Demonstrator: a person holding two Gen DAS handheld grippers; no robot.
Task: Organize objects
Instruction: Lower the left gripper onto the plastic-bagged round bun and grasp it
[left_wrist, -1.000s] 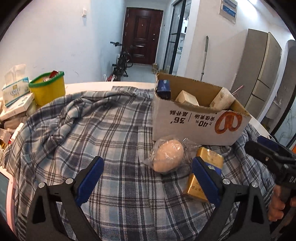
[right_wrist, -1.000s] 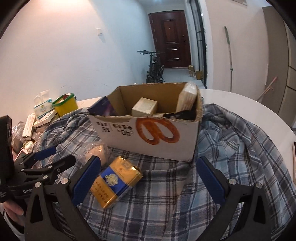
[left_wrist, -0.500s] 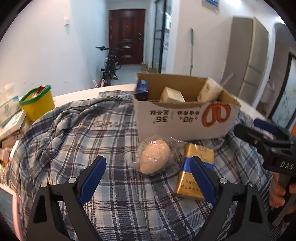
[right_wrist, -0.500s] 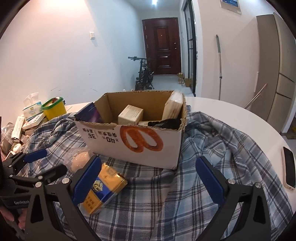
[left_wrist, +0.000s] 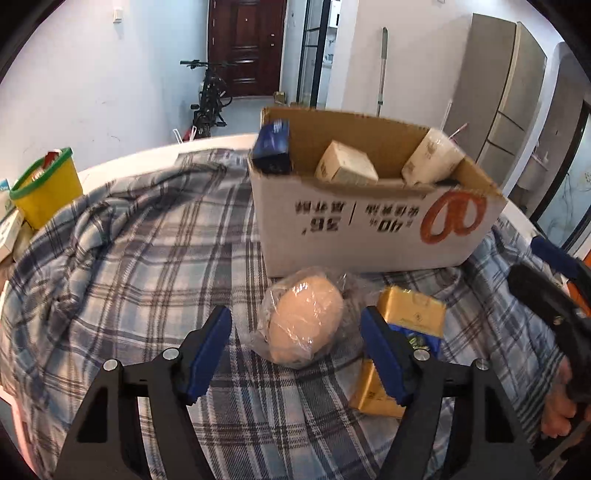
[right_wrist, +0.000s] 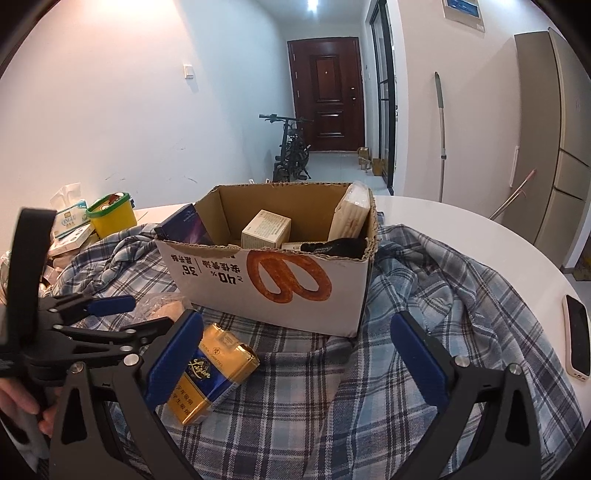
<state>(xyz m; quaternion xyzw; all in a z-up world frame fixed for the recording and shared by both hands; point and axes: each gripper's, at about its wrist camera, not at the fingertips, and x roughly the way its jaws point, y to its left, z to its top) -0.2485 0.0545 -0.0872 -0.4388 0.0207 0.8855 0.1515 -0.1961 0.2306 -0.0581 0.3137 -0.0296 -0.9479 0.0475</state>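
A cardboard box (left_wrist: 369, 229) with an orange logo stands on a plaid cloth (left_wrist: 147, 258) and holds several small boxes and a tissue pack. A bun wrapped in clear plastic (left_wrist: 303, 321) lies just in front of it. A gold and blue cigarette pack (left_wrist: 402, 339) lies to the bun's right. My left gripper (left_wrist: 295, 350) is open with its fingers either side of the bun, not touching it. My right gripper (right_wrist: 295, 354) is open and empty, with the pack (right_wrist: 210, 373) by its left finger and the box (right_wrist: 280, 273) ahead.
A yellow tub with a green rim (left_wrist: 46, 188) and tissue packs (right_wrist: 70, 221) sit at the table's left. A phone (right_wrist: 578, 339) lies on the white table (right_wrist: 461, 229) at the right. The left gripper (right_wrist: 107, 317) shows in the right wrist view.
My left gripper has moved forward and right, so the wrapped bun now lies between its fingers. My right gripper has drawn back and risen a little.
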